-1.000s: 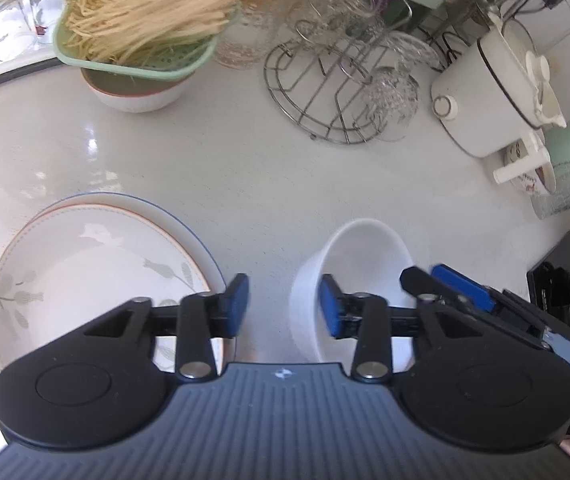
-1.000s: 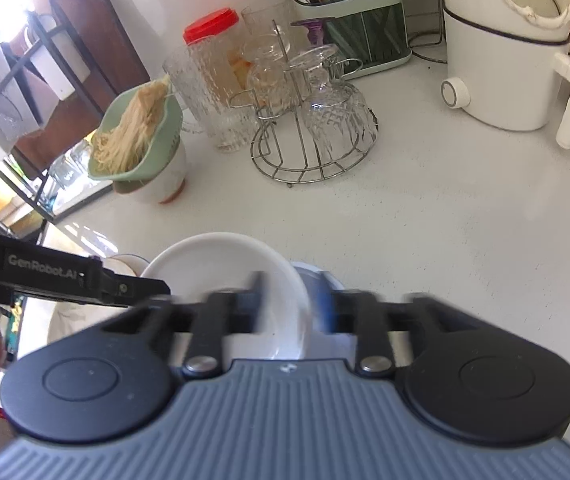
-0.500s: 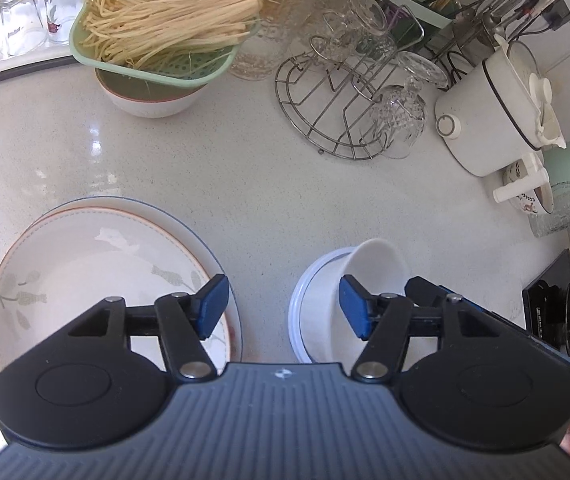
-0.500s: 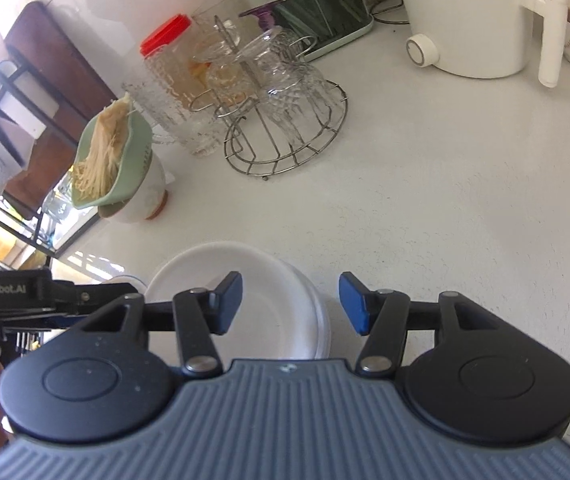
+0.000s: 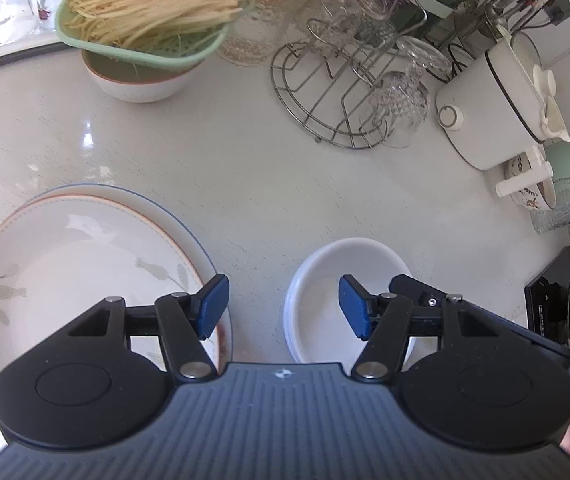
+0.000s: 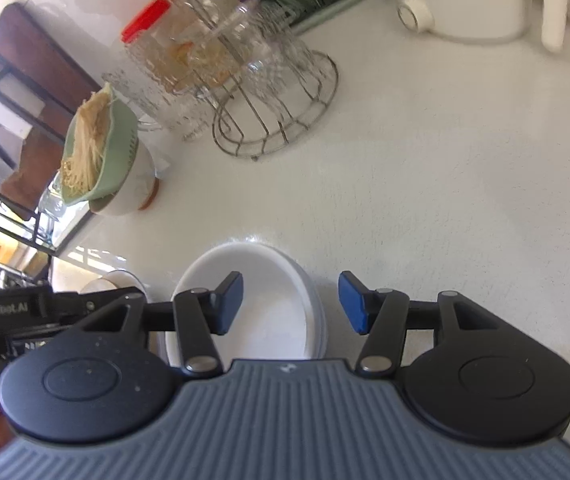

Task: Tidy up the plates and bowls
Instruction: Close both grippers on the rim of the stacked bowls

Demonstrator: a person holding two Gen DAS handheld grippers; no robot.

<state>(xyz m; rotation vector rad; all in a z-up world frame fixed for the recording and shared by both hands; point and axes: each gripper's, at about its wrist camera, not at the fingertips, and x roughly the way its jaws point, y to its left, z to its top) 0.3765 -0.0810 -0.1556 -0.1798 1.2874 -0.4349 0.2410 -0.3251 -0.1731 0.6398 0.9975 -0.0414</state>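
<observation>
Bowls (image 5: 337, 268), white and nested one inside the other, sit on the pale worktop (image 5: 245, 168) near me, just right of the stacked plates (image 5: 77, 248), whose top one carries a grey leaf pattern. My left tool (image 5: 283, 312) hangs above the gap between plates and bowls with its blue pads spread apart and nothing between them. My right tool (image 6: 290, 304) hovers over the right rim of the same bowls (image 6: 261, 280), its pads likewise wide apart and empty. Farther off on the left stands a green colander (image 5: 145, 40) of pale noodles resting in a bowl; a wire rack (image 5: 337, 96) with upturned glasses sits at far centre, and a white pot (image 5: 493, 104) stands far right.
</observation>
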